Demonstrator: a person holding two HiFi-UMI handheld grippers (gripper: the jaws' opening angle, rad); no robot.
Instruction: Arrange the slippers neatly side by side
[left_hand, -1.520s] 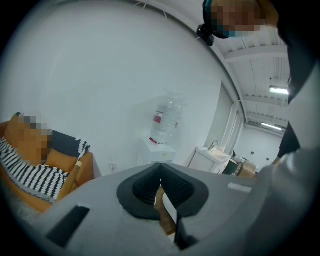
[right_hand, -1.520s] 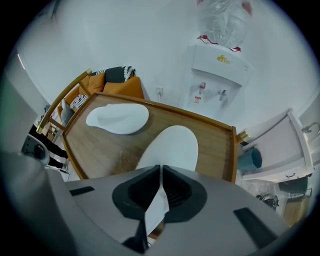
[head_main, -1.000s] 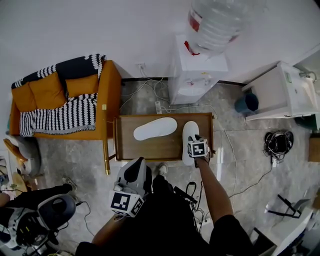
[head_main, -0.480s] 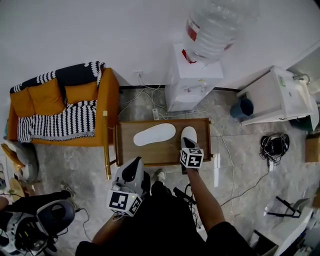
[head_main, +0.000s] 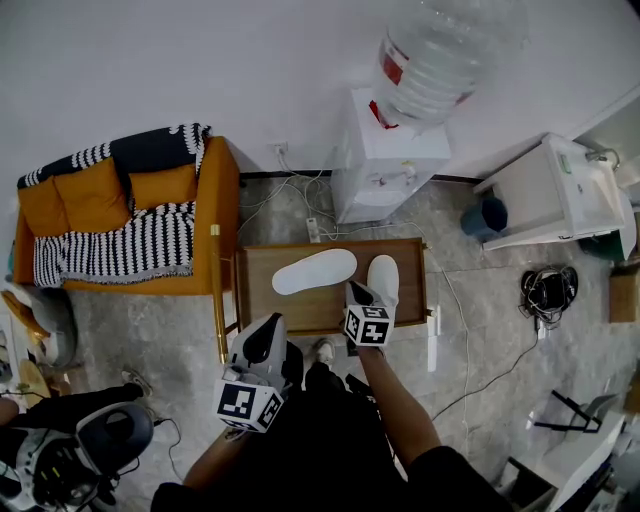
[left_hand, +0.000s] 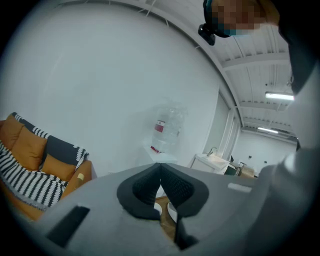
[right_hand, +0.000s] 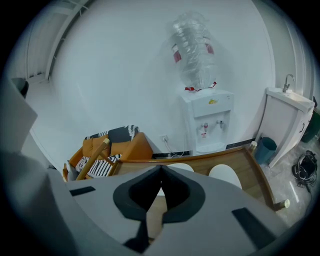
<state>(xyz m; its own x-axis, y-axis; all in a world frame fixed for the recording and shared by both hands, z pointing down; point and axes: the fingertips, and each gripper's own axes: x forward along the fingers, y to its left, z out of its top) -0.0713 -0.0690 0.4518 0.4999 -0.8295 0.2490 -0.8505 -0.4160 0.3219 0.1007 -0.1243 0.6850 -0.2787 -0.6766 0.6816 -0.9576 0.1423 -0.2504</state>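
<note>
Slippers on table beyond right tongs; left tongs farther back; both clenched empty.

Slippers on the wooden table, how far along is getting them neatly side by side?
Done: one slipper lies lengthwise at the right end of the table, nothing gripping it. In hand: nothing; the right gripper is at its near end, jaws just closed on nothing, and the left gripper is shut, empty, short of the table. Left: the other slipper lies crosswise, so it needs turning parallel and setting alongside.
</note>
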